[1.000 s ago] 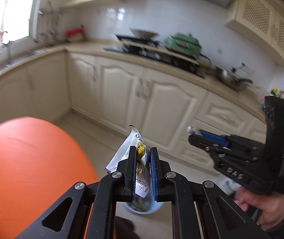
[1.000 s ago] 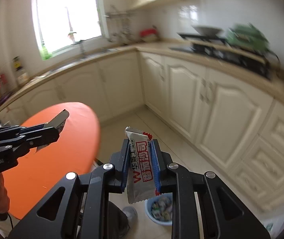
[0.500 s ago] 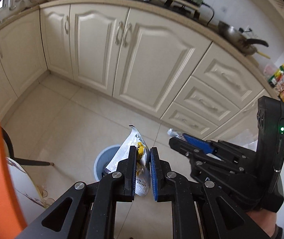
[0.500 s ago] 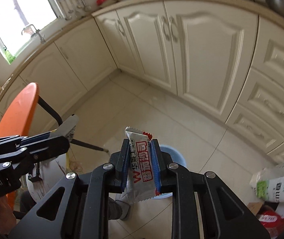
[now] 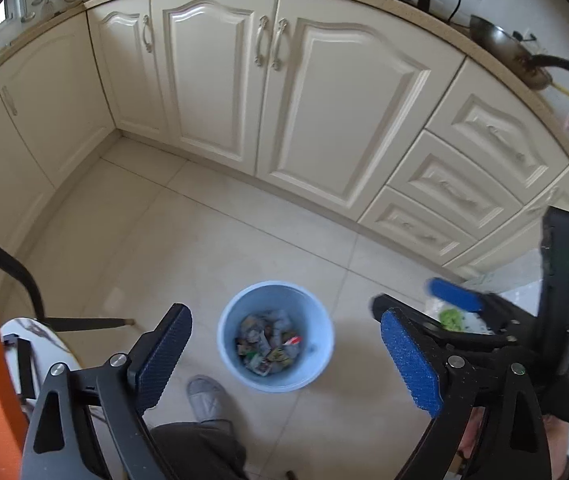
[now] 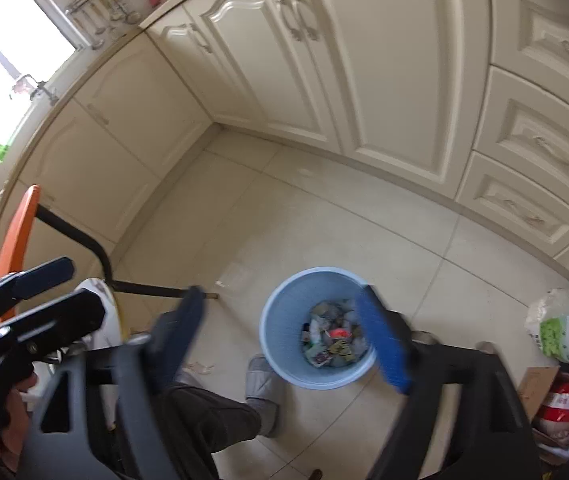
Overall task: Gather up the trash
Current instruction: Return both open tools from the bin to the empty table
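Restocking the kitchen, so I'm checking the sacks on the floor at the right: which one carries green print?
The white sack, the upper one in the right wrist view, shows green patches. The sack below it is red with white lettering.

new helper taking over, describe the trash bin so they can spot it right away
Look at the pale tiled floor in front of the cream corner cabinets. The light blue round bin stands there alone, just ahead of the person's grey slipper. It is the only blue, open-topped container around, already holding crumpled snack wrappers, unlike the white sack nearby.
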